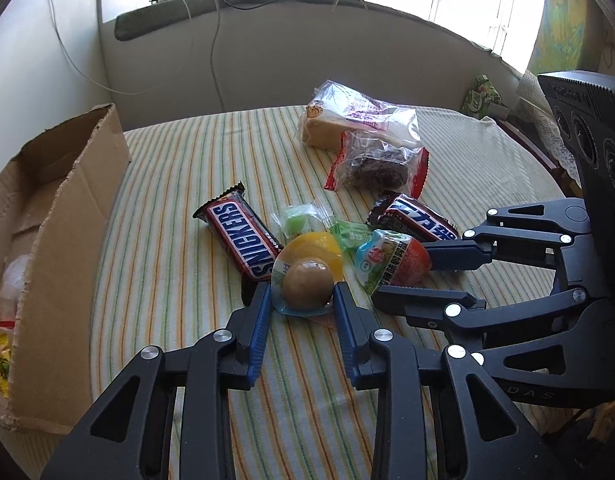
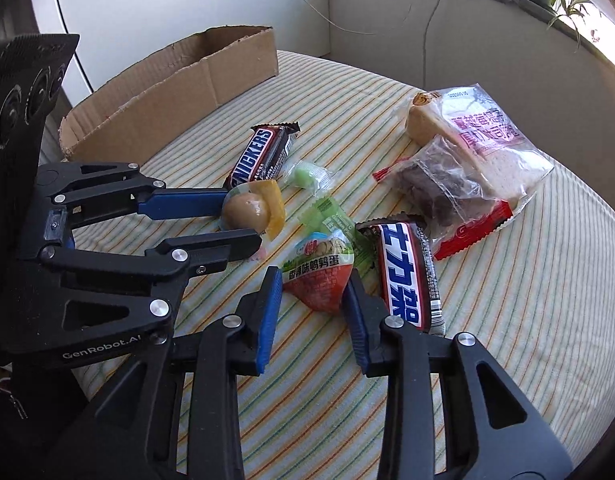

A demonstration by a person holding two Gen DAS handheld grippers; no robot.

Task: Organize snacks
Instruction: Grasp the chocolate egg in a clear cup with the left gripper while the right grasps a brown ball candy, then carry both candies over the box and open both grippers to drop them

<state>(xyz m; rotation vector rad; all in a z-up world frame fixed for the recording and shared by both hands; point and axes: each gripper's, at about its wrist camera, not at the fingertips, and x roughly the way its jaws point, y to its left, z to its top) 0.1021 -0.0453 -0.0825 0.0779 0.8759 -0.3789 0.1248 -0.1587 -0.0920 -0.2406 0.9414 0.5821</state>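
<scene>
My left gripper (image 1: 301, 294) stands with a finger on each side of a packed brown egg with yellow wrapping (image 1: 307, 282), which also shows in the right wrist view (image 2: 245, 210); the fingers touch or nearly touch its wrapper. My right gripper (image 2: 313, 286) brackets a quail-egg packet with red and blue-green print (image 2: 317, 276), seen from the left wrist too (image 1: 391, 260). Both packets rest on the striped tablecloth (image 1: 179, 248). A Snickers bar (image 1: 241, 238) lies left of the egg, a second bar (image 2: 407, 276) right of the quail-egg packet.
A torn cardboard box (image 1: 59, 240) holding some snacks stands at the table's left edge. Two green candies (image 2: 307, 176), a dark cake in a red-edged bag (image 2: 439, 196) and a bagged sandwich (image 2: 479, 132) lie farther back. A wall and windowsill lie behind.
</scene>
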